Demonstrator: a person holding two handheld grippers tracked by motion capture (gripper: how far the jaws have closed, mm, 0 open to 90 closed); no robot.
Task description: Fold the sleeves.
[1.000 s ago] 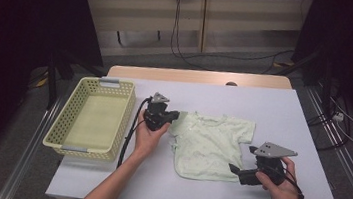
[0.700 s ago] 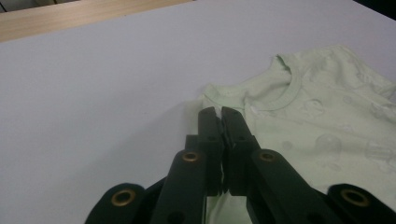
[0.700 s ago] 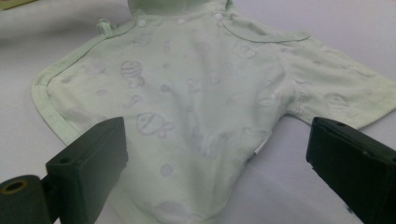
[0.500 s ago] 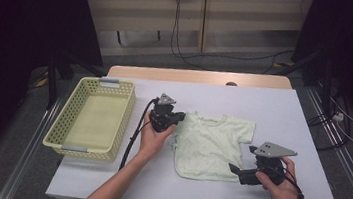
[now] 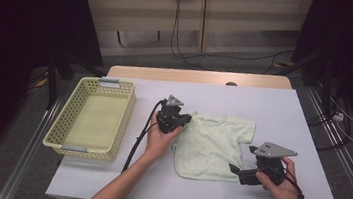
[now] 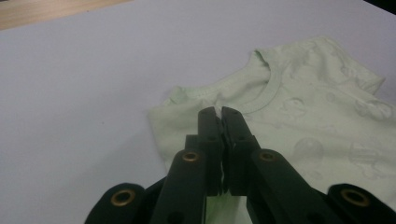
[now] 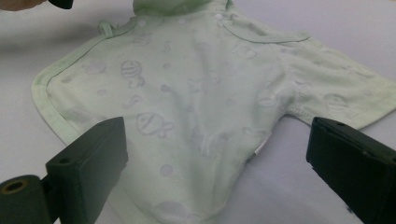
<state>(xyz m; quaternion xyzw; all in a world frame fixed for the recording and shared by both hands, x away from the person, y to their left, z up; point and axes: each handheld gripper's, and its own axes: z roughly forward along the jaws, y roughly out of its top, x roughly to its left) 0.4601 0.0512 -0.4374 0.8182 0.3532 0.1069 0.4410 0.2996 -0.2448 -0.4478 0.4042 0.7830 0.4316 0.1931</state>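
A pale green baby shirt (image 5: 214, 144) with a faint fish print lies flat in the middle of the white table (image 5: 284, 112). My left gripper (image 5: 183, 120) sits at the shirt's left shoulder, by the collar. In the left gripper view the jaws (image 6: 220, 112) are pressed together with a sliver of the pale fabric (image 6: 317, 116) pinched between them. My right gripper (image 5: 236, 170) rests on the table at the shirt's lower right hem. Its jaws (image 7: 217, 135) stand wide apart, with the shirt (image 7: 196, 93) spread out ahead of them and nothing gripped.
A yellow plastic basket (image 5: 59, 139) with nothing in it stands at the table's left side. A black cable (image 5: 141, 136) trails from the left gripper toward the front edge. Dark stands and cables crowd the floor beyond the table.
My left gripper has shifted a little to the right, drawing the shirt's left shoulder inward with it. The right gripper has stayed where it was.
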